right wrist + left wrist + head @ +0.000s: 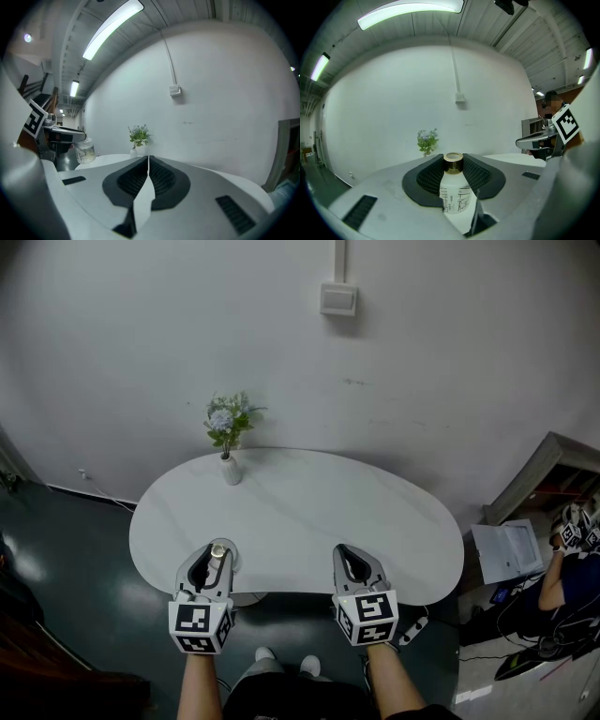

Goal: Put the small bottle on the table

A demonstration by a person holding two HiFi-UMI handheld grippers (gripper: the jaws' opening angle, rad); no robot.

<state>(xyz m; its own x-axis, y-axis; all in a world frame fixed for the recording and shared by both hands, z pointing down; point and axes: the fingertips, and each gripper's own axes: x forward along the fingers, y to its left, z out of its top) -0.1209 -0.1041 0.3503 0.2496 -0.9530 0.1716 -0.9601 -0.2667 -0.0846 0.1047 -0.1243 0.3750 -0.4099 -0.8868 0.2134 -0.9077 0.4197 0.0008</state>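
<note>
We hold the small bottle (455, 188) in our left gripper (214, 562), at the near left edge of the white table (309, 512).

The big table lies right in front of us, and both grippers sit at its near edge, well apart from each other. Our left gripper has its two jaws pressed on the sides of the bottle. Our right gripper (352, 564) has its jaws closed together with nothing in them. A vase of flowers (229, 442) stands at the far left of the table, well away from us. The bottle stands straight up, gold cap on top, with the table top just under it. We cannot tell if its bottom touches the table yet. We think the next move is straight down, and the left gripper is the one to do it.
</note>
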